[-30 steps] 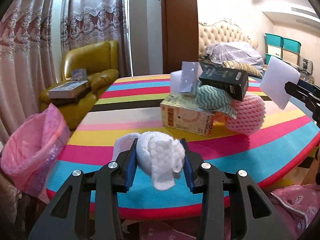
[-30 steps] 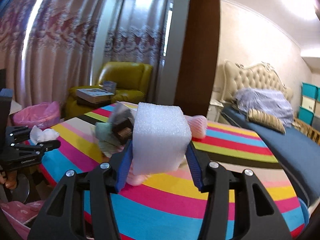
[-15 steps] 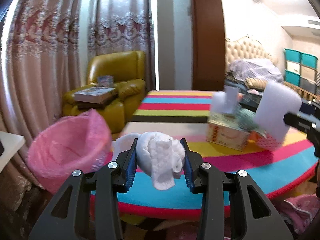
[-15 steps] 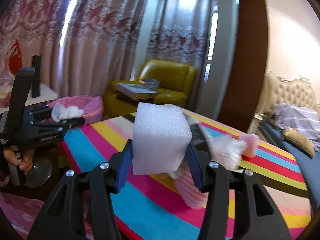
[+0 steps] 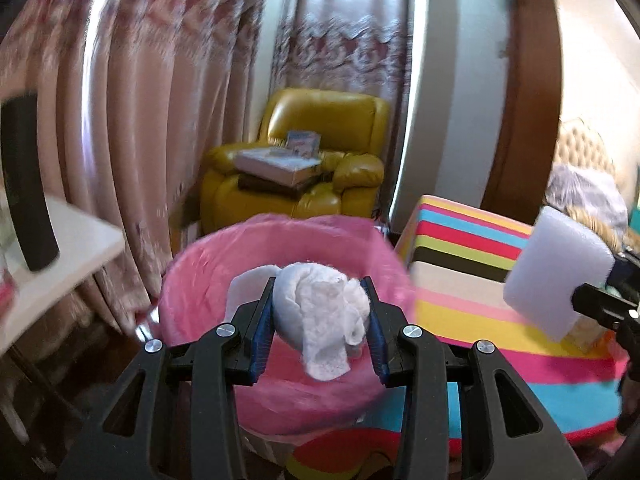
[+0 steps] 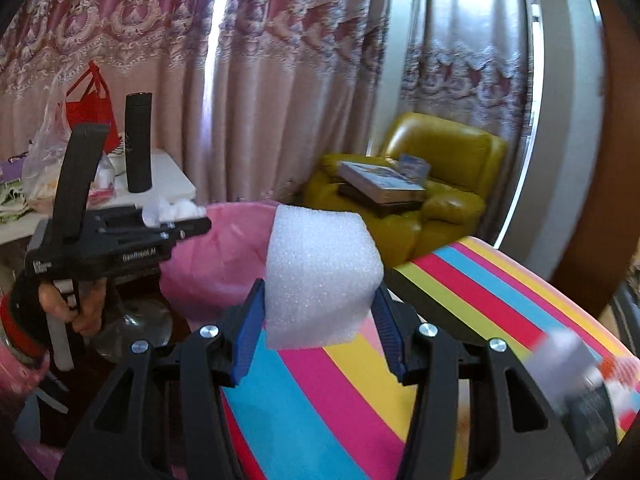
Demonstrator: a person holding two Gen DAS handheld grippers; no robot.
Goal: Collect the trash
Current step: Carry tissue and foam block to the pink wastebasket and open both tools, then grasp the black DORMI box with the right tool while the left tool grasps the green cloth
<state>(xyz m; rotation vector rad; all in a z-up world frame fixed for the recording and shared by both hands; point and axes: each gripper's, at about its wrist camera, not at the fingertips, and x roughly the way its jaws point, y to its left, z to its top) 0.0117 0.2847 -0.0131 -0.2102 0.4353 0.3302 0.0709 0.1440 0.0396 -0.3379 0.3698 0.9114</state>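
My left gripper [image 5: 320, 320] is shut on a crumpled white tissue [image 5: 320, 312] and holds it right over the open pink-lined trash bin [image 5: 208, 272]. My right gripper [image 6: 320, 312] is shut on a white foam block [image 6: 320, 272] above the striped table's edge, with the pink bin [image 6: 208, 264] just beyond it to the left. The foam block also shows at the right of the left wrist view [image 5: 560, 276]. The left gripper with the tissue shows at the left of the right wrist view [image 6: 176, 220].
The striped table [image 6: 460, 312] lies to the right of the bin. A yellow armchair [image 5: 332, 160] with books stands behind the bin. A white side table [image 6: 168, 176] with a black bottle [image 6: 138, 148] stands at the left by the curtains.
Both grippers have swung left, away from the trash pile on the table. The pink bin now lies directly under the left gripper's tissue. Both holds are unchanged.
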